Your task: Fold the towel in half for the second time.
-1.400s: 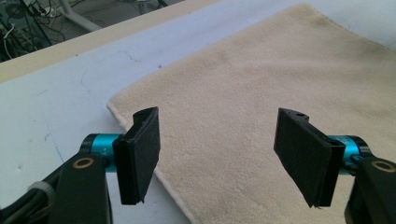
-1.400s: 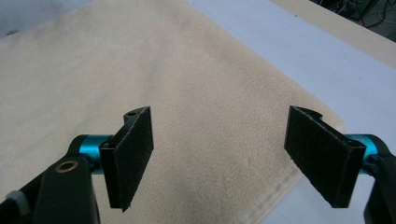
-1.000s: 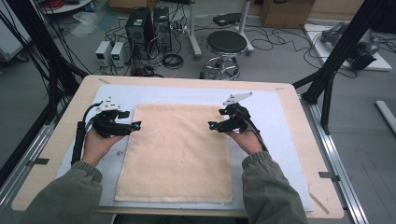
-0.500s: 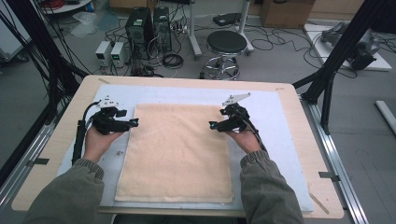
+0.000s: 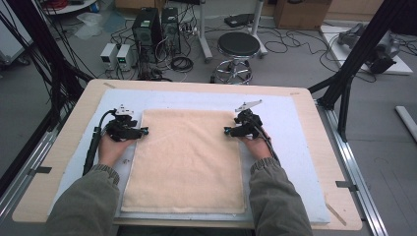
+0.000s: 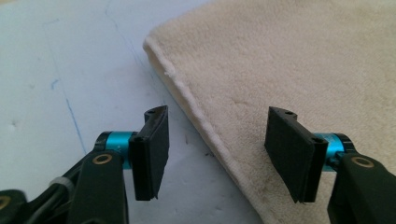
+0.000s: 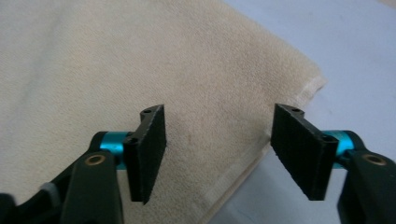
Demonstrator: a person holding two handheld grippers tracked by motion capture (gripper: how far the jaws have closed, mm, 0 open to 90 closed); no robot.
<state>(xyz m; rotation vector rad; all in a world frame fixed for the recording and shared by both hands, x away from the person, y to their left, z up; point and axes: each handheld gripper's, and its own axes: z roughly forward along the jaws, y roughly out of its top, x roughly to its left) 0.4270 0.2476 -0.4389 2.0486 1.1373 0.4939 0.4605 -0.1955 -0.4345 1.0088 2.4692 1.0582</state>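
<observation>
Two grippers: one at each long side of the towel, both near its far end
Towel (image 5: 187, 160): cream terry, spread flat at the centre of the high view on a pale blue mat (image 5: 290, 128) that covers the counter (image 5: 74, 123)
Left gripper (image 5: 142, 132): at the left of the high view, on the towel's left edge just below its upper left corner; in its own view its fingers (image 6: 152, 149) straddle the hemmed edge, one over the mat, the other over the cloth
Left fingers, state: apart with a clear gap, pressing on nothing; they have just been closing, with the towel's edge between them
Right gripper (image 5: 228, 131): at the right edge of the towel, just below its upper right corner; its fingers (image 7: 149, 149) straddle that edge in its own view, one over cloth, one over the mat
Right fingers, state: apart, gripping nothing; they too have just been closing around the edge
Hands (image 5: 110, 150): behind each gripper, olive sleeves entering from the bottom of the frame
</observation>
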